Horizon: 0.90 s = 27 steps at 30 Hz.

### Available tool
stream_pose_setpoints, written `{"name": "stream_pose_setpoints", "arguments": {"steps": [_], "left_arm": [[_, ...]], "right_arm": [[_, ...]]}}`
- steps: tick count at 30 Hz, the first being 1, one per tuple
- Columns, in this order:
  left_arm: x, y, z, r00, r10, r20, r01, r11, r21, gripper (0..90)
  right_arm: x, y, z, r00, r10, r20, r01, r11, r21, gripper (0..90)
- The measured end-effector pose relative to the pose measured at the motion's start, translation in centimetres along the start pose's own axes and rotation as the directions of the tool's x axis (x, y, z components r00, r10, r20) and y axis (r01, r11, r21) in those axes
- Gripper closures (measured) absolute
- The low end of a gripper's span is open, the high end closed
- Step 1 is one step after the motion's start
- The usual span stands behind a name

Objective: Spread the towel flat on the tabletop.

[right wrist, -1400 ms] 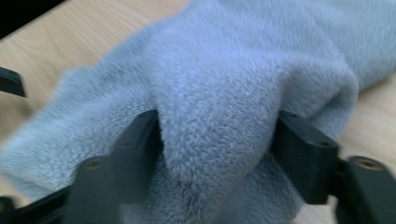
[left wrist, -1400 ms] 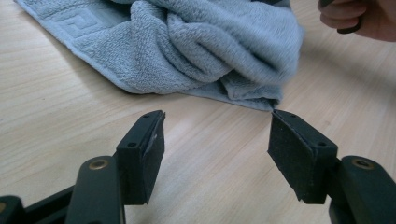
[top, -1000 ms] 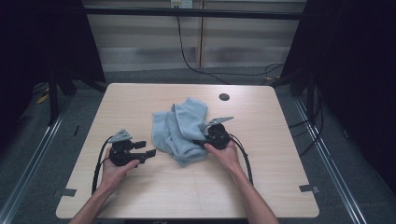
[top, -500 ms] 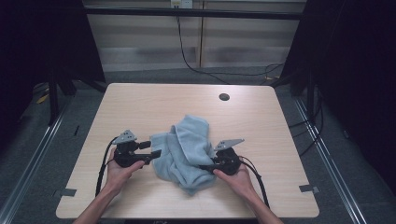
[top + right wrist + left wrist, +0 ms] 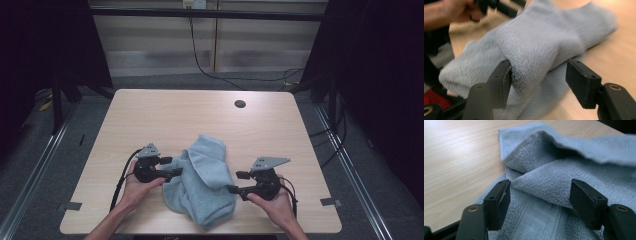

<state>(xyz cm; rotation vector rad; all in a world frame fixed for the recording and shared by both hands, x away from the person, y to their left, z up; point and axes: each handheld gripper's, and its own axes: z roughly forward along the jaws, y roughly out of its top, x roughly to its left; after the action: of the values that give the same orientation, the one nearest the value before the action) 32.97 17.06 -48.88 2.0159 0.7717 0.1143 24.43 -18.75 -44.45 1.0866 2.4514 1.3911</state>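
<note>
Right tool point(image 5: 233, 182) jaws just sprung apart, towel point(image 5: 205, 185) loose between them, not pinched: fold judged dropped, next grip due. Left tool point(image 5: 174, 166) likewise agape astride a towel ridge, clamping nothing. Against a second ago: towel dragged from mid-bench point(image 5: 150, 115) to the near edge, heaped between both tools.

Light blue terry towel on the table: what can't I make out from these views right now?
- Light blue terry towel: its underside and inner layers, hidden by its own folds in the high view.
- Its surface in the right gripper view, smeared by motion blur.
- Its near edge in the left gripper view, cut off by the frame bottom.
</note>
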Motion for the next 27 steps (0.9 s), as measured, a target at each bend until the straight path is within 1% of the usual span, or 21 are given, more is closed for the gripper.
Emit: {"name": "stream_pose_setpoints", "arguments": {"steps": [2,3,4,5,6,8,9,10,12,13,16,17,18,19,20,21,22,23,24,25,27], "left_arm": [[0.0,0.0,0.1,1.0000,0.003,0.004,-0.003,1.0000,0.006,40.1],[0.0,-0.1,0.4,0.9999,0.010,0.011,-0.010,0.9999,0.011,40.1],[0.0,-0.1,0.6,0.9999,0.012,0.011,-0.012,0.9997,0.019,43.5],[0.0,-0.2,0.7,0.9996,0.014,0.023,-0.015,0.9995,0.026,51.7],[-0.1,-0.3,0.9,0.9989,0.030,0.036,-0.031,0.9987,0.039,55.2],[-0.1,-0.3,1.0,0.9983,0.044,0.040,-0.046,0.9978,0.048,58.1],[-0.2,-0.4,1.1,0.9979,0.049,0.042,-0.051,0.9972,0.055,63.5],[-0.2,-0.5,1.3,0.9982,0.054,0.028,-0.056,0.9953,0.079,71.6],[-0.2,-0.6,1.4,0.9981,0.057,0.024,-0.059,0.9943,0.089,77.5],[0.0,-0.7,1.4,0.9983,0.057,0.008,-0.058,0.9929,0.104,79.8],[0.2,-0.7,1.3,0.9985,0.055,0.007,-0.055,0.9933,0.102,82.6],[0.4,-0.7,1.2,0.9990,0.045,0.008,-0.045,0.9943,0.097,82.7],[0.4,-0.7,1.2,0.9990,0.045,0.008,-0.045,0.9943,0.097,82.7],[0.5,-0.7,1.2,0.9991,0.042,0.009,-0.042,0.9946,0.095,82.4],[0.6,-0.7,1.2,0.9991,0.042,0.008,-0.043,0.9947,0.093,82.4],[0.7,-0.7,1.2,0.9994,0.031,0.015,-0.032,0.9958,0.086,79.2],[0.7,-0.7,1.2,0.9994,0.031,0.015,-0.032,0.9958,0.086,77.2],[0.7,-0.7,1.2,0.9995,0.023,0.023,-0.025,0.9964,0.081,73.7],[0.7,-0.7,1.2,0.9995,0.017,0.026,-0.018,0.9969,0.076,73.7],[0.8,-0.7,1.1,0.9998,0.012,0.018,-0.013,0.9976,0.068,65.1],[0.8,-0.7,1.1,0.9999,0.012,0.004,-0.012,0.9979,0.064,53.8]], "right_arm": [[-0.4,0.2,-0.2,1.0000,0.008,0.000,-0.009,1.000,-0.011,38.7],[-0.6,0.4,-0.2,0.9999,0.010,0.005,-0.010,1.000,-0.017,38.9],[-1.2,0.8,0.0,0.9999,0.010,0.007,-0.010,1.000,-0.022,39.5],[-2.0,1.6,0.6,0.9999,0.017,-0.002,-0.017,0.999,-0.040,39.8],[-2.3,2.1,0.8,0.9997,0.024,-0.010,-0.024,0.998,-0.062,40.4],[-2.4,2.5,0.9,0.9996,0.020,-0.020,-0.021,0.998,-0.064,40.3],[-2.6,3.1,1.1,0.9998,0.009,-0.017,-0.010,0.998,-0.061,39.9],[-2.7,4.0,1.3,0.9996,0.005,-0.028,-0.008,0.996,-0.089,41.9],[-2.7,4.7,1.3,0.9997,-0.004,-0.023,0.002,0.995,-0.104,41.8],[-2.9,5.0,1.3,0.9993,0.007,-0.037,-0.011,0.993,-0.120,42.0],[-3.4,5.4,1.6,0.9991,0.021,-0.037,-0.026,0.991,-0.128,43.0],[-4.2,5.6,2.6,0.9995,0.030,-0.007,-0.030,0.995,-0.097,43.5],[-4.2,5.6,2.6,0.9995,0.030,-0.007,-0.030,0.995,-0.097,43.5],[-5.3,5.6,4.3,0.9991,0.041,0.012,-0.040,0.997,-0.060,42.6],[-5.3,5.6,4.3,0.9991,0.041,0.012,-0.040,0.997,-0.060,42.6],[-6.5,5.6,6.2,0.9982,0.051,0.032,-0.050,0.998,-0.030,40.6],[-6.5,5.6,6.2,0.9982,0.051,0.032,-0.050,0.998,-0.030,40.6],[-7.5,5.6,8.1,0.9965,0.053,0.065,-0.053,0.999,0.008,37.3],[-7.5,5.6,8.1,0.9965,0.053,0.065,-0.053,0.999,0.008,37.3],[-8.3,5.6,9.8,0.9946,0.063,0.082,-0.066,0.997,0.037,35.2],[-8.7,5.7,10.6,0.9934,0.064,0.095,-0.069,0.996,0.049,33.3]]}}
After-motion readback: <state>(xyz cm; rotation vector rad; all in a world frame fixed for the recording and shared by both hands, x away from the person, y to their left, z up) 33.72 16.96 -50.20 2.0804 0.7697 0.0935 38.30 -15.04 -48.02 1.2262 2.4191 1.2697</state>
